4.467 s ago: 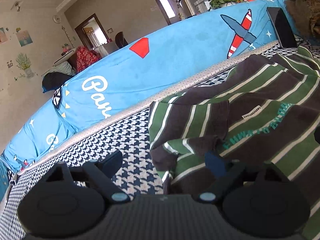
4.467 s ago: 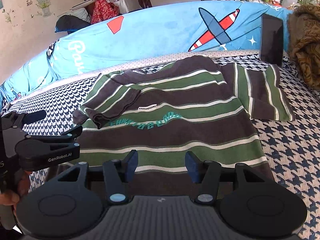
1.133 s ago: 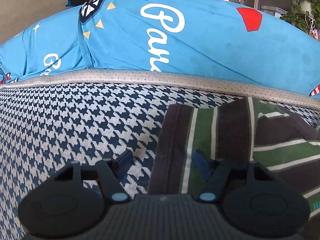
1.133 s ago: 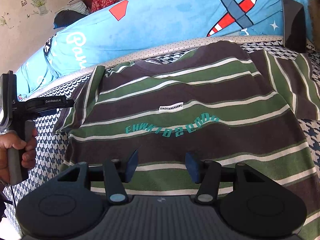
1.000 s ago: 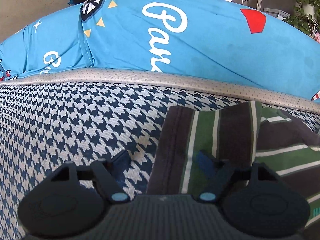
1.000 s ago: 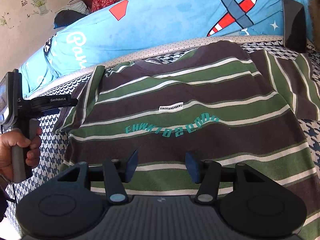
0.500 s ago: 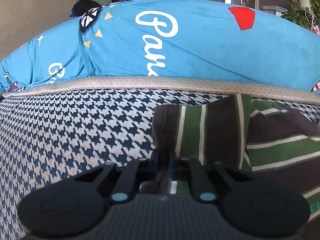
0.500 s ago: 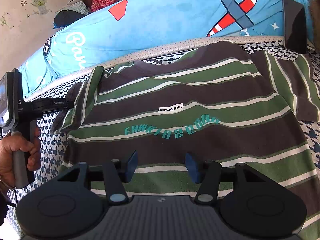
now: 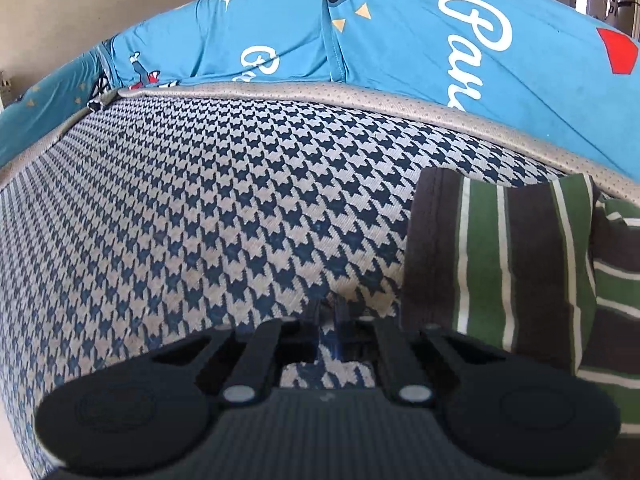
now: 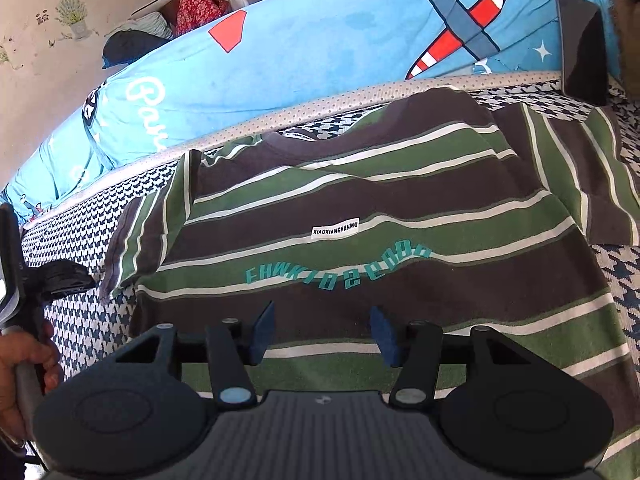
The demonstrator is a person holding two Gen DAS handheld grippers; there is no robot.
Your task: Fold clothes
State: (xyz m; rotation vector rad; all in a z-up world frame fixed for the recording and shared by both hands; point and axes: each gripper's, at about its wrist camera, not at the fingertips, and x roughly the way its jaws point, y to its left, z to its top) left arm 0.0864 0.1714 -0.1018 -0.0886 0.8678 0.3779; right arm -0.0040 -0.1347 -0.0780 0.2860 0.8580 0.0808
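Across the houndstooth mattress point(image 10: 624, 276), one striped T-shirt point(image 10: 360, 200) spread flat, collar toward the far edge beside the blue quilt point(image 10: 320, 52), hem nearest, two sleeves outspread, left gripper point(image 9: 329, 312) pinched closed on nothing just beside the left sleeve point(image 9: 500, 264), right gripper point(image 10: 322, 330) half-spread above the hem.

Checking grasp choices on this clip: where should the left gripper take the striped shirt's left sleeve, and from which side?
Grip the sleeve at its cuff edge, the outermost free edge lying flat on the houndstooth cover. Come from the bare cover side, low and sliding under the hem. The left gripper is shut on nothing, beside the cuff; the shirt body is spread flat.
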